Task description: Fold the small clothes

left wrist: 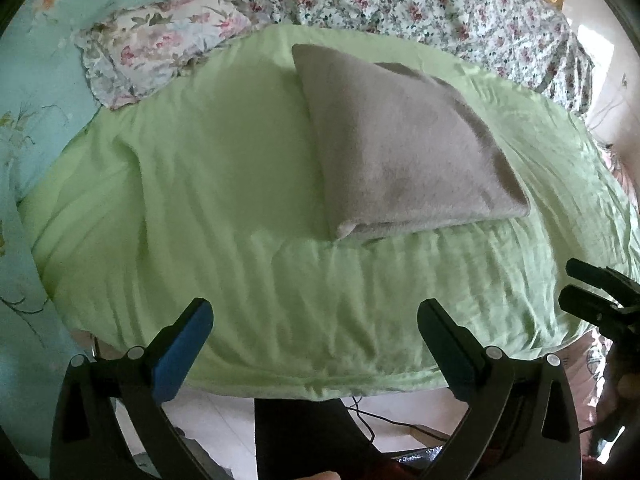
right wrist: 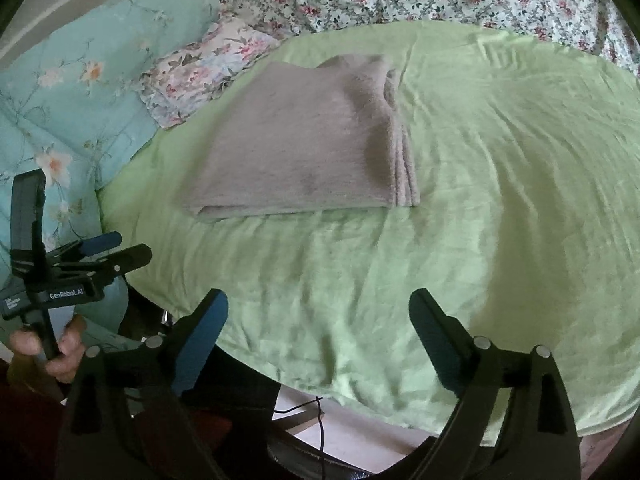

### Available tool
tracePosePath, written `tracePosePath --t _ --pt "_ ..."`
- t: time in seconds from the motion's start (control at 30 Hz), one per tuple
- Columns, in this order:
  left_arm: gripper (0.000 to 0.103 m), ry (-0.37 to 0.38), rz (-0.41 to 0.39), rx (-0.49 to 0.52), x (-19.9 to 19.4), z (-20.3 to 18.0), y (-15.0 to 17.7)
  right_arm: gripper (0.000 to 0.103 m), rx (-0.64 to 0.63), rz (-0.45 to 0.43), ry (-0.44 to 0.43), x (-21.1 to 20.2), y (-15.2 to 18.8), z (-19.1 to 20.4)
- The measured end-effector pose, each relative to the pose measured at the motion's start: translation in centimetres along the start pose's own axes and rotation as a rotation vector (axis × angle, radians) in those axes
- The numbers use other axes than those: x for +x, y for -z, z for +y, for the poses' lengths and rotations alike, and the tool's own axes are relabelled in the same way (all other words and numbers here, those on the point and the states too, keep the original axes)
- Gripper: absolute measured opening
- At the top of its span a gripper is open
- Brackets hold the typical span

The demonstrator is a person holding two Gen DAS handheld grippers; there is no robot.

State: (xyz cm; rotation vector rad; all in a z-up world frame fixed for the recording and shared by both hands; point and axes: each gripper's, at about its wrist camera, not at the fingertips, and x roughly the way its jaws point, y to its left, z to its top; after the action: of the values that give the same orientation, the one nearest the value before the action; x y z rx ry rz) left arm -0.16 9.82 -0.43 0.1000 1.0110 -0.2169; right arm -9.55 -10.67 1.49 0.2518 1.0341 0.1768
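Lying folded, grey cloth (right wrist: 296, 140) well beyond empty right gripper (right wrist: 318, 316).

We record one bed (right wrist: 500, 184), covered by a wrinkled light-green sheet (left wrist: 224, 208). Lying directly on it: one grey cloth (right wrist: 296, 140), folded flat in several layers, its stacked edges showing along one side. Beyond the sheet we list a rose-print coverlet (left wrist: 420, 0), a floral pillow (left wrist: 160, 40) and a pale-blue flowered quilt (right wrist: 80, 92).
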Motion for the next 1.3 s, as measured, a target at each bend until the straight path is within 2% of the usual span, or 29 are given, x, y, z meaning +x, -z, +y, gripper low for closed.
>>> tracePosePath --t 0.13,0.33,0.8,1.3 --pt "0.102 -0.027 -0.032 0.025 -0.1 -0.5 -0.5 0.095 -0.015 0.007 0.003 0.7 -0.4 0.3" --pt "0.102 -0.025 -0.058 0.044 -0.2 -1.1 -1.6 0.098 -0.042 -0.005 0.017 1.1 -1.3 0.5" --pt "0.102 -0.098 -0.049 0.1 0.5 -3.2 -4.8 0.099 -0.092 -0.006 0.042 2.4 -4.8 0.8" --pt "0.102 -0.114 -0.058 0.108 1.0 -3.9 -6.7 0.1 -0.088 -0.004 0.011 3.3 -7.3 0.9"
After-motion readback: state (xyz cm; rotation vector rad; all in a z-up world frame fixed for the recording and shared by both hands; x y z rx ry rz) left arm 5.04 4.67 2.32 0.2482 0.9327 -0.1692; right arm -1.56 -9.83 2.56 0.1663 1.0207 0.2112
